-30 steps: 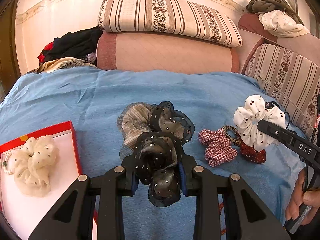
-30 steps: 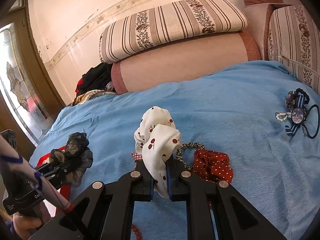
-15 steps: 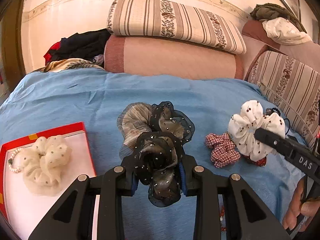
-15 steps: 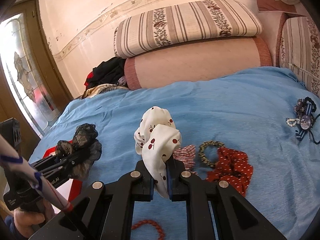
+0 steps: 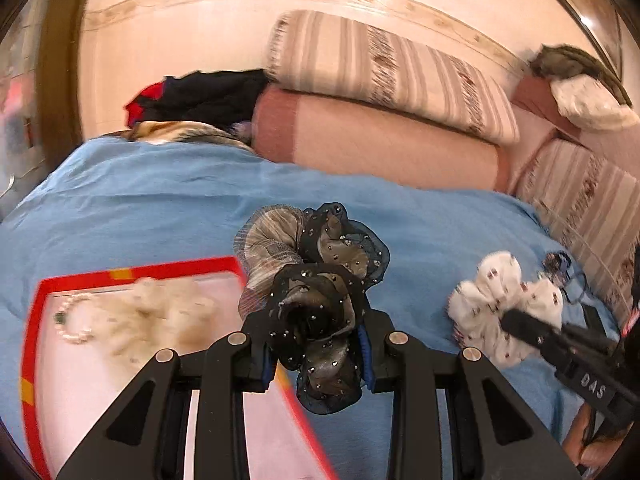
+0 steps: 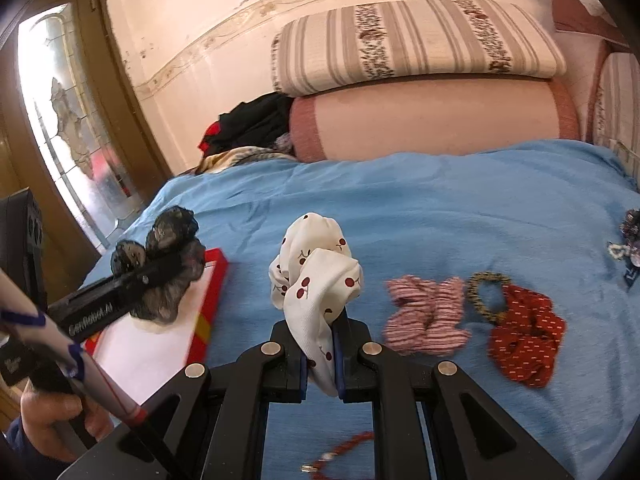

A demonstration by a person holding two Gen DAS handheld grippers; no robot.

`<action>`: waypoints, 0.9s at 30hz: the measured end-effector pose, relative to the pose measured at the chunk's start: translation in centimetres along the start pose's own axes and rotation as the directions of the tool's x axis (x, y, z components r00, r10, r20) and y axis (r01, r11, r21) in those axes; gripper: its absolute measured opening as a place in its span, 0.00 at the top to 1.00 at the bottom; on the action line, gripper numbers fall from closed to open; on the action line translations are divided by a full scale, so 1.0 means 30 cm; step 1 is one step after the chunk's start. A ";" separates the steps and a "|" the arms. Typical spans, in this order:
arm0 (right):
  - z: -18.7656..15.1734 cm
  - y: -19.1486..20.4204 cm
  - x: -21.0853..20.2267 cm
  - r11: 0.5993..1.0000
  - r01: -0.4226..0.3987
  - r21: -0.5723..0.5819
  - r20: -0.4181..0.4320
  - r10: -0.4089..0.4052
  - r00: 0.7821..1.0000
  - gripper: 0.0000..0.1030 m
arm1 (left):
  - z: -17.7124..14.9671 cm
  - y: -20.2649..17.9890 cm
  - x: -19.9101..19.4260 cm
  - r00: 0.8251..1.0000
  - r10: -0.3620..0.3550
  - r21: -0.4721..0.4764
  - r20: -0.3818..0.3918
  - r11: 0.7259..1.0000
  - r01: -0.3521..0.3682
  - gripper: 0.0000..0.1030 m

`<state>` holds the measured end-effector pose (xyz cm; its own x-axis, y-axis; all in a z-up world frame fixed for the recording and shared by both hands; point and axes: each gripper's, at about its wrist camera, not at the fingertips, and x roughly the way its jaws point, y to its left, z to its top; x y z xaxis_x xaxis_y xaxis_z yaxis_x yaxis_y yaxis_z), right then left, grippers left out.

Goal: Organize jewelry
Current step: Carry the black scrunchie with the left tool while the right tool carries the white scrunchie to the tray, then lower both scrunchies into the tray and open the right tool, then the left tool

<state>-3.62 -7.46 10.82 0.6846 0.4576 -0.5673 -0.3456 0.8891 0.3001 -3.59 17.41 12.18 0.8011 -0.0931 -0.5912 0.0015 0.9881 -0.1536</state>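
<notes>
My left gripper [image 5: 318, 354] is shut on a black sheer studded scrunchie [image 5: 316, 300] and holds it over the right edge of a red-rimmed white box [image 5: 132, 272]. The box holds a cream scrunchie [image 5: 160, 316] and a pearl bracelet [image 5: 74, 320]. My right gripper [image 6: 320, 356] is shut on a white cherry-print scrunchie [image 6: 316, 280] above the blue bedspread [image 6: 440, 208]. The box also shows in the right wrist view [image 6: 212, 296], to the left of that gripper. The left gripper with the black scrunchie [image 6: 168, 264] shows there too.
On the bedspread lie a pink plaid scrunchie [image 6: 428, 316], a leopard hair tie [image 6: 486, 296], a red dotted scrunchie [image 6: 524, 340], a red bead bracelet [image 6: 344, 450] and hair ornaments [image 6: 628, 244] at far right. Striped pillows [image 6: 416, 44] and piled clothes [image 6: 248, 128] line the back.
Both grippers have moved left with their scrunchies. The red box is now closer, under the left gripper, and the loose scrunchies have slid to the right in the right wrist view.
</notes>
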 end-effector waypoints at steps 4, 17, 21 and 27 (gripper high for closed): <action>0.005 0.079 0.001 0.999 -0.045 -0.014 0.000 0.045 0.999 0.90 | 0.024 0.108 -0.056 1.000 0.019 -0.077 0.009 0.997 -0.019 0.70; -0.012 0.282 0.036 0.975 -0.221 -0.018 -0.066 0.219 0.973 0.89 | -0.028 0.449 -0.196 0.986 0.163 -0.233 -0.025 0.958 -0.165 0.69; -0.029 0.407 0.101 0.958 -0.283 -0.037 -0.129 0.276 0.952 0.89 | -0.054 0.506 -0.150 0.980 0.177 -0.263 -0.090 0.945 -0.195 0.69; -0.069 0.509 0.234 0.946 -0.325 0.000 -0.215 0.318 0.923 0.89 | -0.086 0.536 -0.115 0.970 0.193 -0.258 -0.146 0.940 -0.226 0.69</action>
<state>-5.42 9.34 9.82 0.3842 0.7070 -0.5937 -0.5496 0.6919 0.4683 -7.86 33.30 9.72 0.6900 0.0823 -0.7191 -0.3336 0.9179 -0.2150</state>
